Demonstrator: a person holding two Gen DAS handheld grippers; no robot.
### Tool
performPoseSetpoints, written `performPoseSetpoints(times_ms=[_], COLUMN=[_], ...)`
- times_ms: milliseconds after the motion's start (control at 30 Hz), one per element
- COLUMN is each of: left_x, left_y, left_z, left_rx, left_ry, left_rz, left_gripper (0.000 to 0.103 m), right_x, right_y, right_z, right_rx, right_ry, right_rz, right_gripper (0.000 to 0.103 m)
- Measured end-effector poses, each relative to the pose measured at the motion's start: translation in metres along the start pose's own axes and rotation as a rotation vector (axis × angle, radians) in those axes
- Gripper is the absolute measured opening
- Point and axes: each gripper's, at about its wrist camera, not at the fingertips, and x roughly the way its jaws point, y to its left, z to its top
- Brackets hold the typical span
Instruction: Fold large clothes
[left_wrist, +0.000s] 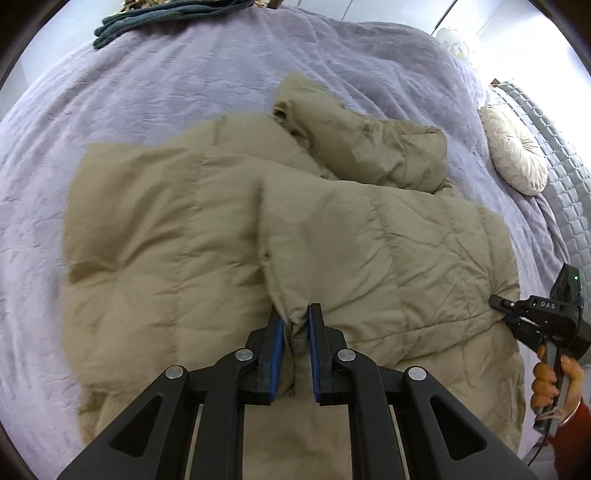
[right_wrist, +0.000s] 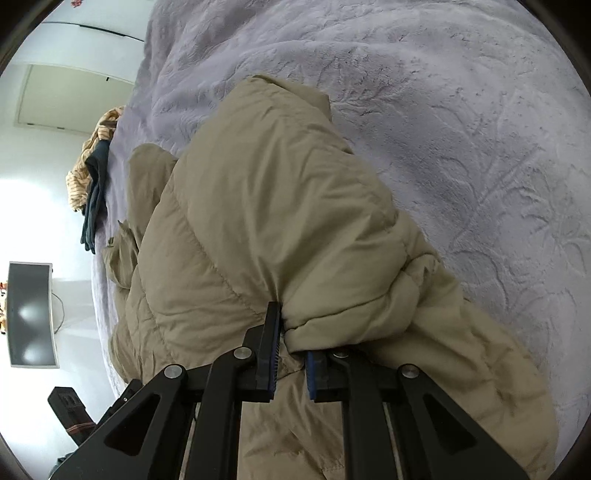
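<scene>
Wide bed (left_wrist: 177, 96) under a lilac blanket with a pressed leaf pattern. Round cream cushion (left_wrist: 514, 154) at its right edge beside a grey quilted headboard (left_wrist: 554, 155); teal and striped clothes (left_wrist: 159, 18) heaped at the far edge. White walls and a dark monitor (right_wrist: 31, 314) off to the side in the right wrist view. Spread across the middle of the bed, a tan puffy quilted jacket (left_wrist: 229, 236), one panel folded over the body, a sleeve lying bunched toward the cushion. Left tool (left_wrist: 296, 317) pinched on a gathered bit of the jacket's hem. Right tool (right_wrist: 291, 332) clamped on a puffy edge of the jacket, one blue pad buried under fabric.
</scene>
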Motion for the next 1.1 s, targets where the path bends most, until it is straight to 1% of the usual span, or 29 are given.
performPoseSetpoints(times_ms=[133,233,300,367,400,467,533,600,667,700,733,833,933,1000,1100], left_x=[-0.017,-0.032,-0.039,-0.044,-0.043,-0.036,-0.024,-0.011,0.006,0.013,0.020,0.036,0.049,0.054,0.060], left_y=[0.017,0.020,0.016,0.006,0.001,-0.015,-0.028,-0.038,-0.040,-0.037,-0.033,-0.017,-0.004,0.000,-0.006], left_z=[0.000,0.006,0.013,0.023,0.027,0.038,0.047,0.051,0.051,0.050,0.048,0.038,0.032,0.032,0.031], left_rx=[-0.009,-0.015,-0.016,-0.012,-0.007,0.014,0.024,0.027,0.024,0.019,0.008,-0.023,-0.059,-0.088,-0.072], left_ry=[-0.006,-0.033,-0.054,-0.081,-0.087,-0.092,-0.086,-0.089,-0.072,-0.060,-0.045,-0.017,-0.009,-0.004,-0.008], left_rz=[0.058,0.061,0.057,0.037,0.026,0.015,0.012,0.005,0.034,0.051,0.070,0.082,0.044,0.006,0.007], left_gripper=[0.013,0.013,0.013,0.013,0.013,0.013,0.013,0.013,0.013,0.013,0.013,0.013,0.013,0.013,0.013], right_x=[-0.010,-0.030,-0.047,-0.064,-0.074,-0.086,-0.087,-0.080,-0.068,-0.060,-0.053,-0.029,-0.006,0.005,0.014], right_y=[0.003,0.012,0.021,0.028,0.033,0.037,0.033,0.025,0.020,0.020,0.020,0.014,0.000,-0.011,-0.020], right_z=[-0.003,-0.011,-0.018,-0.020,-0.018,-0.005,0.016,0.037,0.053,0.057,0.059,0.061,0.067,0.069,0.070], right_rx=[-0.029,-0.103,-0.164,-0.207,-0.222,-0.222,-0.175,-0.124,-0.110,-0.120,-0.145,-0.187,-0.170,-0.139,-0.135], right_ry=[0.027,0.038,0.029,-0.005,-0.046,-0.122,-0.176,-0.193,-0.184,-0.172,-0.164,-0.128,-0.112,-0.106,-0.120], right_rz=[0.001,-0.023,-0.005,0.056,0.077,0.052,0.013,0.008,0.005,0.004,-0.016,-0.059,-0.093,-0.088,-0.090], right_gripper=[0.014,0.014,0.014,0.014,0.014,0.014,0.014,0.014,0.014,0.014,0.014,0.014,0.013,0.011,0.010])
